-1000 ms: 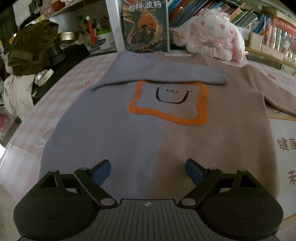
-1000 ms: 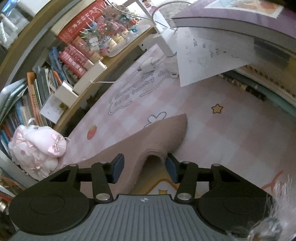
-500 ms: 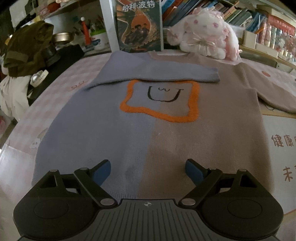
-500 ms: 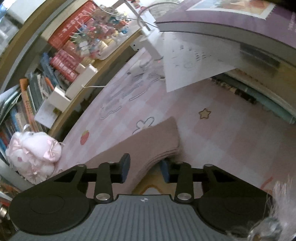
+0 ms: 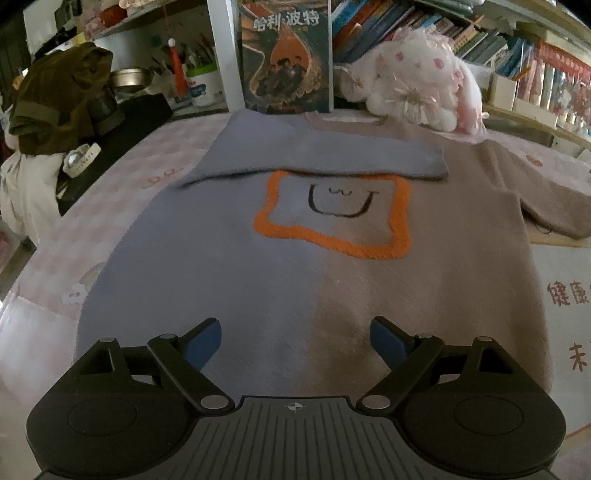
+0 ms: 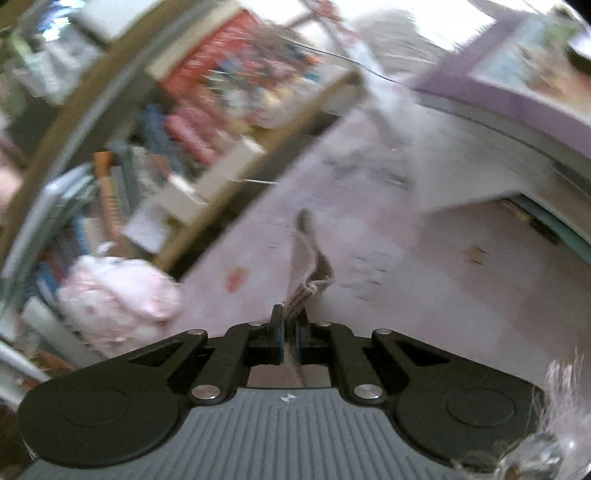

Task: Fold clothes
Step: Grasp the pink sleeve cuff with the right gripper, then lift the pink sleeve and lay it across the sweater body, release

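Bookshelves (image 5: 461,33) crowd the far side of a pink checked tabletop (image 5: 122,192), with a pink plush toy (image 5: 417,81) and an upright book (image 5: 286,55) standing against them. Spread flat ahead of the left tool (image 5: 295,347) lies the sweater (image 5: 295,266), half blue and half taupe, with an orange square and a small drawn face on its chest. Its blue sleeve (image 5: 321,155) is folded across the chest, just beyond the square as seen from the tool. The taupe sleeve (image 5: 546,206) runs off to the tool's right. The left tool's jaws stand wide apart with nothing between them, poised over the sweater's near hem.

The right wrist view is blurred. The right tool (image 6: 290,339) has just been closing, and its jaws are now clenched on the ribbed cuff (image 6: 308,280) of the taupe sleeve. The cuff sticks out straight ahead of the fingertips and seems to be raised off the tabletop, though the blur makes that hard to confirm. To that tool's left sit the plush toy and more shelves; a purple-edged board (image 6: 517,96) lies beyond it to the right.
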{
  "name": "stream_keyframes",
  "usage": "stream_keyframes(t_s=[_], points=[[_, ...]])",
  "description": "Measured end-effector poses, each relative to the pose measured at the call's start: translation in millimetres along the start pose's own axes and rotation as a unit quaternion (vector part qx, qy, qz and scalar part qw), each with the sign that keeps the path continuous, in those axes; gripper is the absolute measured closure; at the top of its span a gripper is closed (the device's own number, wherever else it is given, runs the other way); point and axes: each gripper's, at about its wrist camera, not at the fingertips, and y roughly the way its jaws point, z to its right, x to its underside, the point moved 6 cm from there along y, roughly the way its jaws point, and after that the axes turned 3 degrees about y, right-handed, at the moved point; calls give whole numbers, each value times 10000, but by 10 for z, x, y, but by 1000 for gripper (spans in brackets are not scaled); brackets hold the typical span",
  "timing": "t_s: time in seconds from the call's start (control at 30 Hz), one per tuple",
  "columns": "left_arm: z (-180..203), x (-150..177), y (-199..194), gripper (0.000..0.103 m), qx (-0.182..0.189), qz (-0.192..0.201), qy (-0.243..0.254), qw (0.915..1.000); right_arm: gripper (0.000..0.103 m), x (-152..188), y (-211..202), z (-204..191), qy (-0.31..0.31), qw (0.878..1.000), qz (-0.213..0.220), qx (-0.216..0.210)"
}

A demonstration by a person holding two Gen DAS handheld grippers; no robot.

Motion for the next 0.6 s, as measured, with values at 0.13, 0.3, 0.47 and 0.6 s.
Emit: stream_keyframes(t_s=[0.13, 0.3, 0.47, 0.6], points=[[-77, -104, -100, 13, 151, 323, 130, 9993, 98, 88, -57, -531, -431, 9979, -35, -477], [-258, -180, -172, 13, 375, 649, 367, 9965, 98, 291, -77, -1191, -781, 9927, -117, -911], [-578, -179, -222, 13, 473, 859, 479, 9940, 98, 603, -108, -1839, -1144, 9866, -141, -1155], [-867, -148, -273, 13, 522, 1011, 550, 9920, 98, 882, -70, -2273, -1444, 9822, -186, -1187]])
